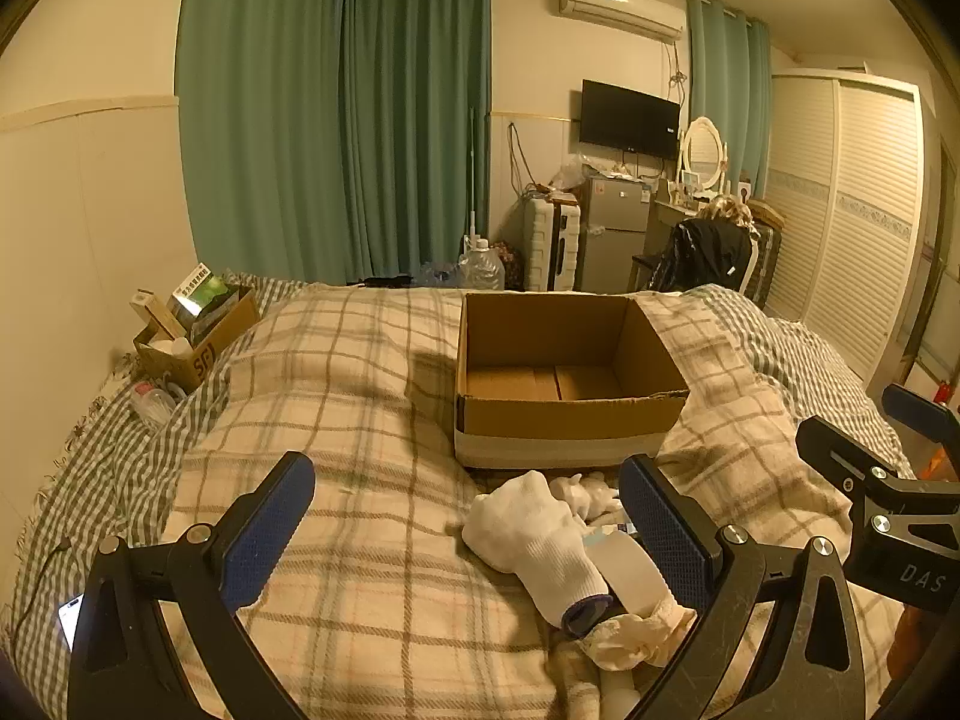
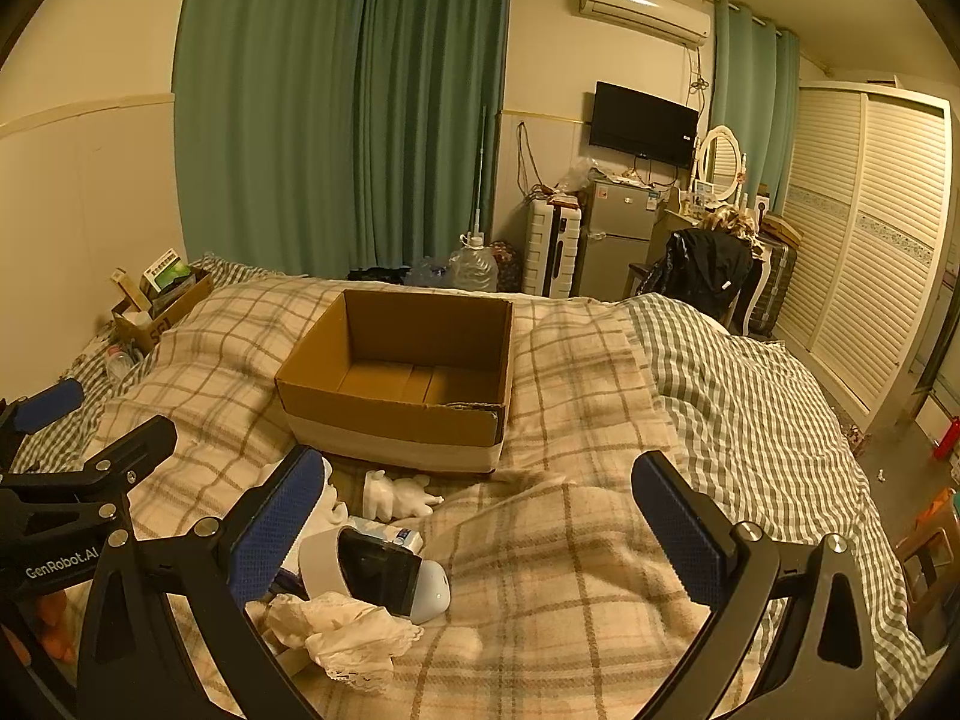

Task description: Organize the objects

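Bed with beige plaid blanket [image 1: 372, 372] carries an open brown cardboard box [image 1: 564, 384], nothing visible inside. Just in front of it: white knit glove [image 1: 534, 540], white-and-black rounded gadget [image 2: 378, 570], crumpled cream lace cloth [image 2: 342, 630]. Left gripper [image 1: 468, 528] and right gripper [image 2: 480, 528] fingers spread wide, holding nothing. Green curtains [image 2: 336, 108] and white louvred wardrobe [image 2: 876, 228] behind.

Cardboard box [image 1: 564, 384] sits on the blanket [image 1: 336, 396]; glove [image 1: 534, 534] and figurine [image 2: 399, 495] lie before it.
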`<action>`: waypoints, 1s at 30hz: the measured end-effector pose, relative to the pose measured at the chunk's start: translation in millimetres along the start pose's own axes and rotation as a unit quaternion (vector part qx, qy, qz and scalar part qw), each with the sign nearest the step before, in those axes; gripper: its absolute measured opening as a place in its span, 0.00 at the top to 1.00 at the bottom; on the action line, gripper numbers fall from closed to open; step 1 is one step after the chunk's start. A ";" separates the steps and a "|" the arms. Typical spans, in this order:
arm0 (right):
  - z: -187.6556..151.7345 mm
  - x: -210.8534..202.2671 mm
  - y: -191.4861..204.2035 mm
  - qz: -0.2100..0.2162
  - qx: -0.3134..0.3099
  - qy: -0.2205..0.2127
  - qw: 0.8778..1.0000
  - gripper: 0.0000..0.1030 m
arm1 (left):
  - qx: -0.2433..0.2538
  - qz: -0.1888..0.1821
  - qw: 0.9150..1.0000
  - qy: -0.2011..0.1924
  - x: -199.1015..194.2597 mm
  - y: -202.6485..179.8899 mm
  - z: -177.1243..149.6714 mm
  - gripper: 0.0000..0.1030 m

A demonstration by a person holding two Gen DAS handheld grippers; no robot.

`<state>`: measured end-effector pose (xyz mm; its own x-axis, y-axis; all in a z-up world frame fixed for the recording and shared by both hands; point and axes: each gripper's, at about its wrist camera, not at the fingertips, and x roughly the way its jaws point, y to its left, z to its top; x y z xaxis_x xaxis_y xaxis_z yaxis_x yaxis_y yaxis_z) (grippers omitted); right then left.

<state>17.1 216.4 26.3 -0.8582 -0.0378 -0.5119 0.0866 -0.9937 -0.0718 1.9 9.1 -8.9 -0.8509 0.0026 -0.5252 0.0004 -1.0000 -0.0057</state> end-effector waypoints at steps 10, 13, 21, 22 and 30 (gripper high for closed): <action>-1.6 0.2 4.5 0.001 0.000 0.001 1.000 0.00 | -0.001 -0.001 1.000 0.004 1.0 0.7 -0.9 0.00; -1.8 0.3 4.3 0.002 0.001 0.003 1.000 0.00 | -0.002 -0.001 1.000 0.004 0.9 0.6 -1.1 0.00; -1.1 0.6 3.5 0.003 0.000 0.004 1.000 0.00 | -0.002 -0.001 1.000 0.004 0.7 -0.4 -2.5 0.00; -0.9 0.4 3.4 0.003 0.000 0.005 1.000 0.00 | -0.002 -0.001 1.000 0.004 0.8 -0.2 -2.3 0.00; -1.8 -1.8 6.1 0.013 -0.004 0.010 1.000 0.04 | -0.002 -0.004 1.000 0.002 -2.4 -2.4 -3.5 0.00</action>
<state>20.0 210.5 25.3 -0.8458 -0.0608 -0.5300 0.1120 -0.9916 -0.0649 5.8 11.5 -10.6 -0.8485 0.0111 -0.5291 -0.0046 -0.9999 -0.0135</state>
